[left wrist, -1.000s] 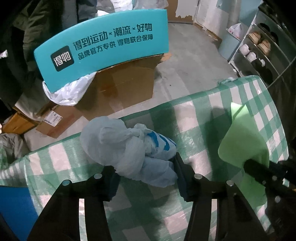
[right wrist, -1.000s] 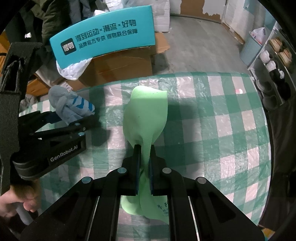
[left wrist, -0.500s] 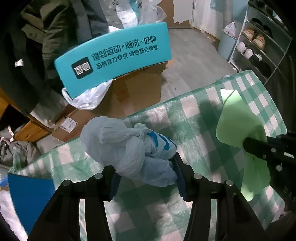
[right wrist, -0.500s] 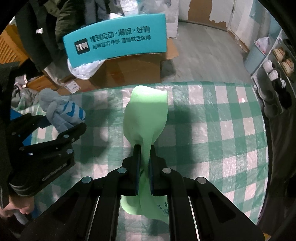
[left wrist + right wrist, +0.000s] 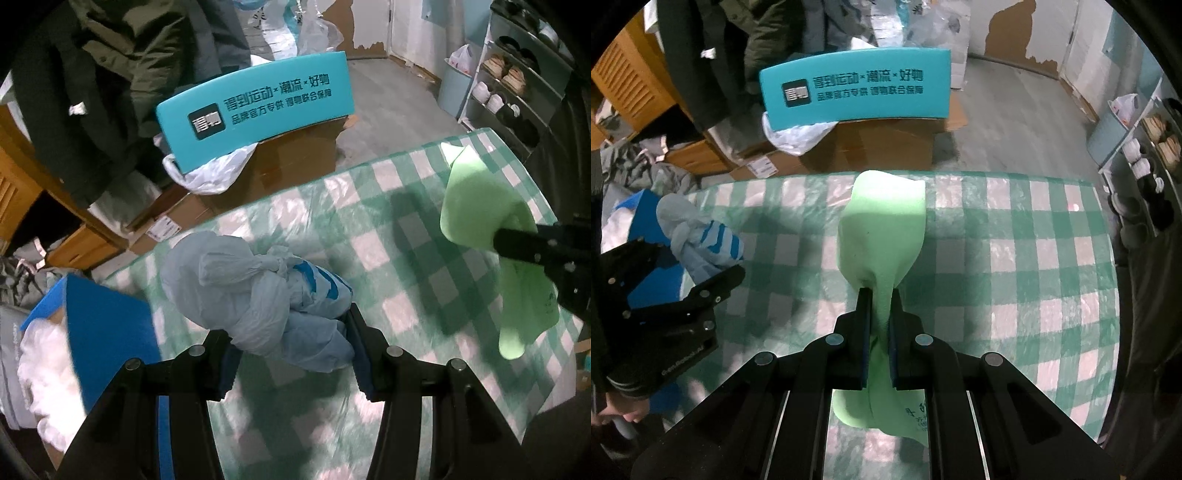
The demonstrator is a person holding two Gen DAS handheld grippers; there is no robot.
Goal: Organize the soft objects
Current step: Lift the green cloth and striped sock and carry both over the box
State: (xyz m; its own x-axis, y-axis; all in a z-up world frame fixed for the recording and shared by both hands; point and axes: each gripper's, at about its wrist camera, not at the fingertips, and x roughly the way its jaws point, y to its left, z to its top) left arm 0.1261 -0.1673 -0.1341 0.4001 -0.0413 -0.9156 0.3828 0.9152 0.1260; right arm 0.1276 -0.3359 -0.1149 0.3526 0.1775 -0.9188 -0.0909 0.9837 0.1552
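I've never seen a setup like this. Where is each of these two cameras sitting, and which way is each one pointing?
Left wrist view: sits on the left gripper, looking forward along its fingers at the pale blue bundle it clamps; the right gripper shows at the right edge.
Right wrist view: sits on the right gripper, looking along its fingers at the green cloth it pinches; the left gripper and the person's hand show at left.
Both share the checked tablecloth, the teal box, both soft items.

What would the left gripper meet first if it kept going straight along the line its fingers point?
Probably nothing on the table: the left gripper, shut on the pale blue bundle, points over the checked tablecloth's far edge toward the cardboard box with the teal sign. Depth is unclear.
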